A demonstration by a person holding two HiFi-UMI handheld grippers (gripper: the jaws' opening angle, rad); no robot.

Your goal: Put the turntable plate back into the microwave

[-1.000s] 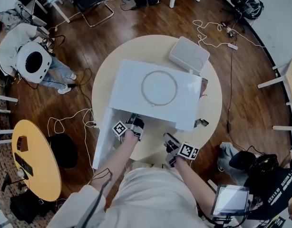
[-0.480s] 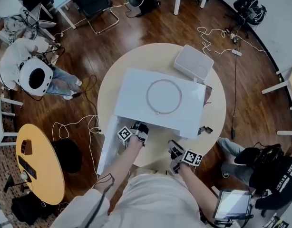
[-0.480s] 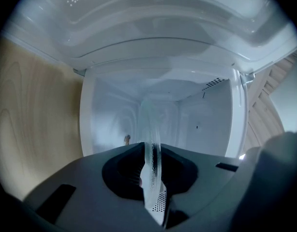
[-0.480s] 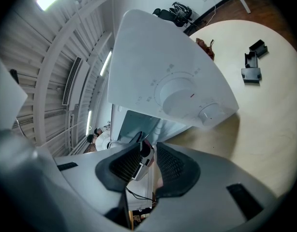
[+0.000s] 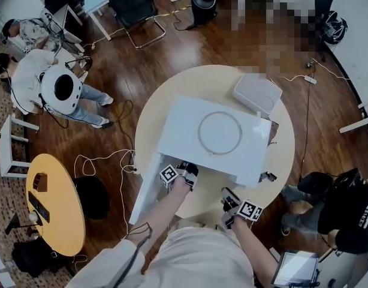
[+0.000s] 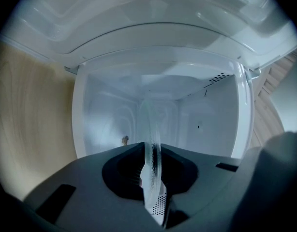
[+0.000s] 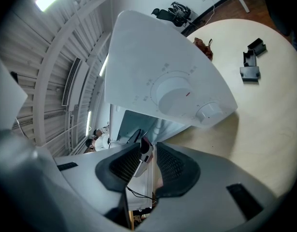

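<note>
Half is remaining: left claw (image 6: 151, 154) is grasping the plate (image 6: 149, 123) at the microwave (image 6: 202, 125) mouth, right claw (image 7: 148, 150) is hanging released.

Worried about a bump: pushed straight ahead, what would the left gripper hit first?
Probably the microwave's back wall, the gripped turntable plate touching it first; the cavity before it looks free.

I see a white microwave (image 5: 184, 125) on a pale cream table (image 5: 283, 155), above a dark brown wood floor (image 5: 172, 59) (the plate (image 6: 151, 129) is clear glass).
</note>
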